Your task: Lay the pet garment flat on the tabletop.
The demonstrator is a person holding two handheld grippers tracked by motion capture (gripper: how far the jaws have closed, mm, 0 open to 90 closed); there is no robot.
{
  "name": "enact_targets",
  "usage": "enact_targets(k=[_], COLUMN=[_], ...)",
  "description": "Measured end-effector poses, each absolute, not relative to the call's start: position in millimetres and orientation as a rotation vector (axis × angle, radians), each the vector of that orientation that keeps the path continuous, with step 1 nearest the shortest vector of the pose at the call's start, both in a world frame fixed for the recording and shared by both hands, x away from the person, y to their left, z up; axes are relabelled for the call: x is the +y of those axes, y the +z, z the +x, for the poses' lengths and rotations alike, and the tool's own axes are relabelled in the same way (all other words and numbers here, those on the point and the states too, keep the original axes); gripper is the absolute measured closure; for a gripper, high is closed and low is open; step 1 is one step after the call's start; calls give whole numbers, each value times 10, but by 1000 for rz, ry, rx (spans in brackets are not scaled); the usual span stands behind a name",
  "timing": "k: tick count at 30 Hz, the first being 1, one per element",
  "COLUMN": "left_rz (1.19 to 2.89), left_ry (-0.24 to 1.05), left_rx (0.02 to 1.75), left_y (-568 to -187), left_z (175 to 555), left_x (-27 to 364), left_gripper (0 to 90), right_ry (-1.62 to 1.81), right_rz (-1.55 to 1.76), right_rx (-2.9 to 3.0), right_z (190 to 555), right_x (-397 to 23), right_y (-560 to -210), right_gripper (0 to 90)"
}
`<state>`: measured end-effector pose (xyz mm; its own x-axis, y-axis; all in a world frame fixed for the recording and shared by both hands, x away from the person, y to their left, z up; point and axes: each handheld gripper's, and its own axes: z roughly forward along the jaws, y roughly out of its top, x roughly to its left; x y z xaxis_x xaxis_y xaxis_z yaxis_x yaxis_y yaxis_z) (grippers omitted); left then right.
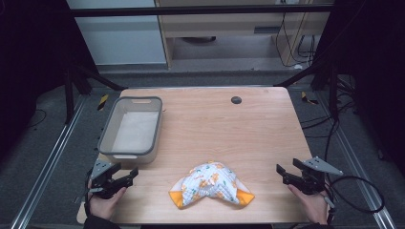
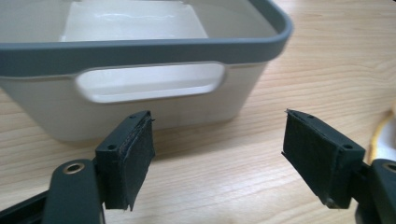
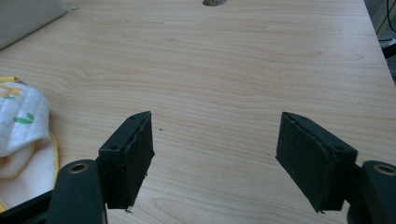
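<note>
**Wood bare between the tongs, cloth waiting in the middle**

High view: a crumpled cloth [image 1: 211, 190] is lying near the front edge of the table [image 1: 258, 124], between the two tongs and touching neither. The left gripper [image 1: 130, 174] is hovering at the front left corner, just in front of the bin [image 1: 106, 135], jaws spread with nothing between them. The right gripper [image 1: 282, 172] is sitting well off to the cloth's right, likewise spread and holding nothing.

Left gripper view: the jaws are pointing at the bin's near wall [image 2: 56, 112] and its handle slot; the cloth is peeking in as a yellow edge [image 2: 380, 135] at the far right. My worry is that a careless swing toward the cloth clips the bin (it looks light) and shoves it.

Right gripper view: the jaws are framing bare wood, with the cloth [image 3: 21, 126] off to the lower left. Because the fabric is bunched, a pinch on one loose fold is likely to lift a single layer and leave the rest dragging, or slipping off the front edge.
</note>
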<state>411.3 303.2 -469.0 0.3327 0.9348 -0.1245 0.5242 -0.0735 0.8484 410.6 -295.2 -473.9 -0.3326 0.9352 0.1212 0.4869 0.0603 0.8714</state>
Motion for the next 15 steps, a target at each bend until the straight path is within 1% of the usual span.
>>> enact_targets(k=[7,15], left_rz=[1757,1725], left_ry=[599,602], left_rx=[1258,1243], left_y=[-4643,-4541], left_z=[4045,4095], left_x=[2905,2901], left_gripper=[241,237], right_ry=[1190,1215], right_rz=[1398,1369], right_rx=[1906,1947], right_z=[4105,4148], right_x=[-2877,-2720], right_y=[-4747,-4658], right_gripper=[326,326])
